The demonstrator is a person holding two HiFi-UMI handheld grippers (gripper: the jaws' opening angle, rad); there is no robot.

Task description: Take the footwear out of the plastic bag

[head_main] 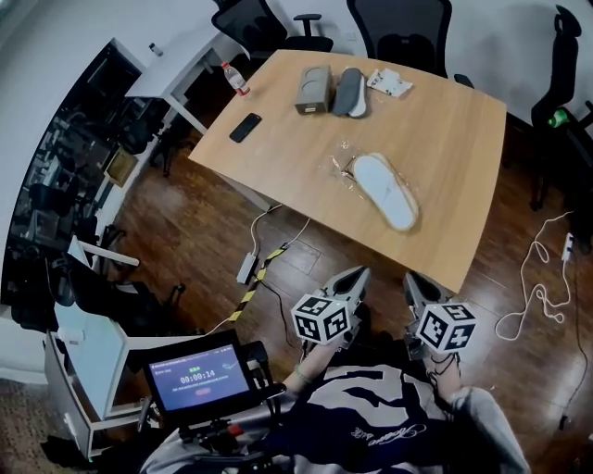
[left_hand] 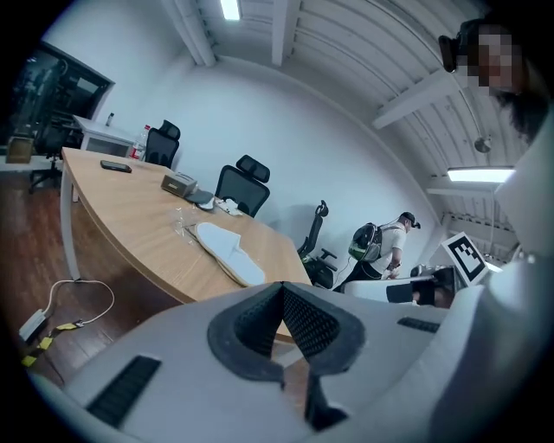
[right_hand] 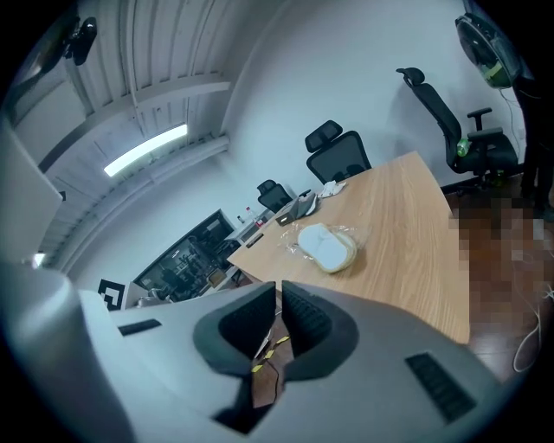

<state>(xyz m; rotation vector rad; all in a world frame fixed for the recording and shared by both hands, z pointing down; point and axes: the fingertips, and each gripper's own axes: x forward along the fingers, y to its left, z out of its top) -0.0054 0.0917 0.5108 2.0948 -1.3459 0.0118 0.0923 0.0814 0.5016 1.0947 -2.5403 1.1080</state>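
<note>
A pair of white slippers (head_main: 387, 191) lies in a clear plastic bag (head_main: 345, 168) near the front middle of the wooden table (head_main: 463, 130). They also show as the white slippers (left_hand: 229, 247) in the left gripper view and the slippers (right_hand: 325, 247) in the right gripper view. Both grippers hang low by the person's body, off the table's near edge and well short of the bag. My left gripper (head_main: 357, 278) (left_hand: 282, 290) has its pads together with nothing in them. My right gripper (head_main: 414, 282) (right_hand: 279, 287) is likewise shut and empty.
At the table's far side lie a grey box (head_main: 313, 88), a dark slipper pair (head_main: 350, 91), a small packet (head_main: 389, 82), a phone (head_main: 245, 127) and a bottle (head_main: 234, 78). Office chairs (head_main: 398, 28) ring the table. Cables and a power strip (head_main: 247, 268) lie on the floor.
</note>
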